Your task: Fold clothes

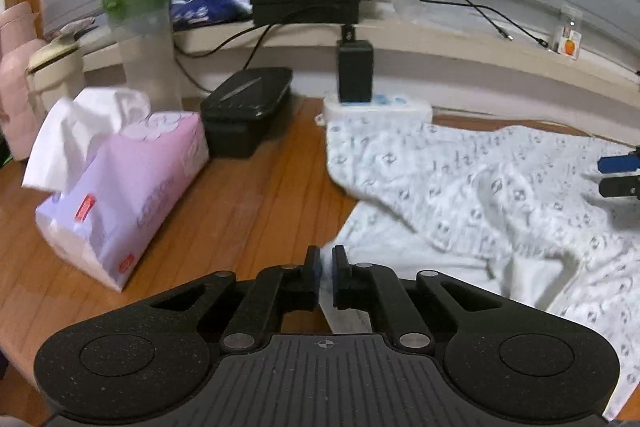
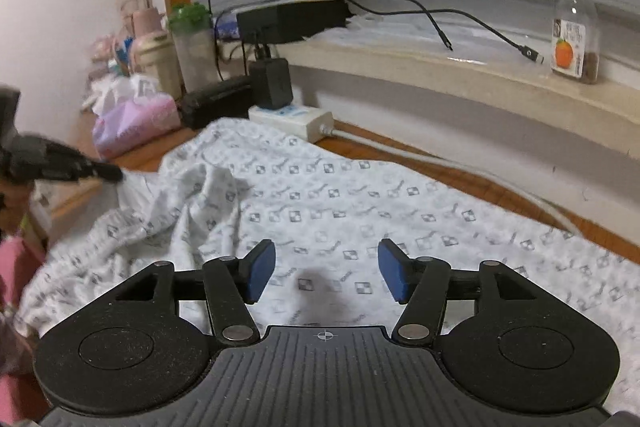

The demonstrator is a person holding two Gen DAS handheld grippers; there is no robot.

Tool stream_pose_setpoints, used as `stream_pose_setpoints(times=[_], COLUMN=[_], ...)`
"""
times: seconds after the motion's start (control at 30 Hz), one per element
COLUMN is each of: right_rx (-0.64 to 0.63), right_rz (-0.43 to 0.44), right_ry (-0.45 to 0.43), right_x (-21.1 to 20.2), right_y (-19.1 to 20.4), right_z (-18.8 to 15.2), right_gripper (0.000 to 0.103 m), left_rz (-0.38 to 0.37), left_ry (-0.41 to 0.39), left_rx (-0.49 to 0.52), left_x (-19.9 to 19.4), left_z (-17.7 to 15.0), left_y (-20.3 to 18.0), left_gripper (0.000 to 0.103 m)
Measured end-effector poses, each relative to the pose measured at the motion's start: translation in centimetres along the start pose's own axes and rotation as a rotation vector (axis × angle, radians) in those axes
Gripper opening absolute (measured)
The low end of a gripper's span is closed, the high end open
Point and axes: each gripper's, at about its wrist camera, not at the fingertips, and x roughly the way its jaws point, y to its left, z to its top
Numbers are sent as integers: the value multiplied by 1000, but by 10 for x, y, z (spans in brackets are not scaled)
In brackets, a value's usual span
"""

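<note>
White cotton garment (image 1: 480,195) printed with small grey checkered squares and script lies spread over the wooden tabletop (image 1: 240,195), rumpled into ridges along its near edge and flatter farther over. It is the only piece of clothing in view. Its far edge ends just in front of the white power strip (image 1: 378,107), which sits at the back of the tabletop beneath the window ledge.

Left gripper (image 1: 327,267) has its two blue-padded fingers pressed together on a fold at the garment's edge, white fabric showing between the pads. Right gripper (image 2: 327,271) hovers over the flat part of the garment with its fingers spread apart and nothing between them.

One black charger block (image 1: 355,71) stands plugged into the power strip. Left of the strip sit one black lidded box (image 1: 248,107), one pink and lilac tissue pack (image 1: 124,187) and one clear shaker bottle with a green lid (image 1: 140,35). On the ledge right of the strip stands one clear plastic bottle with an orange on its label (image 2: 574,39).
</note>
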Motion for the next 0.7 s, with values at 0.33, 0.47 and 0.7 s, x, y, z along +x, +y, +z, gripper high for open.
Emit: stream_pose_setpoints(times=[0.33, 0.47, 0.7], right_rx=[-52, -30, -21], right_rz=[-93, -99, -119], right_ry=[95, 76, 98], right_x=[5, -10, -44], right_y=[-26, -39, -67], right_z=[-19, -31, -48], right_gripper=[58, 58, 57], left_rz=[-94, -113, -145], left_ry=[-10, 18, 10], left_rx=[-141, -154, -90], left_x=[46, 71, 83], left_z=[34, 41, 48], left_y=[-5, -16, -47], left_gripper=[41, 40, 35])
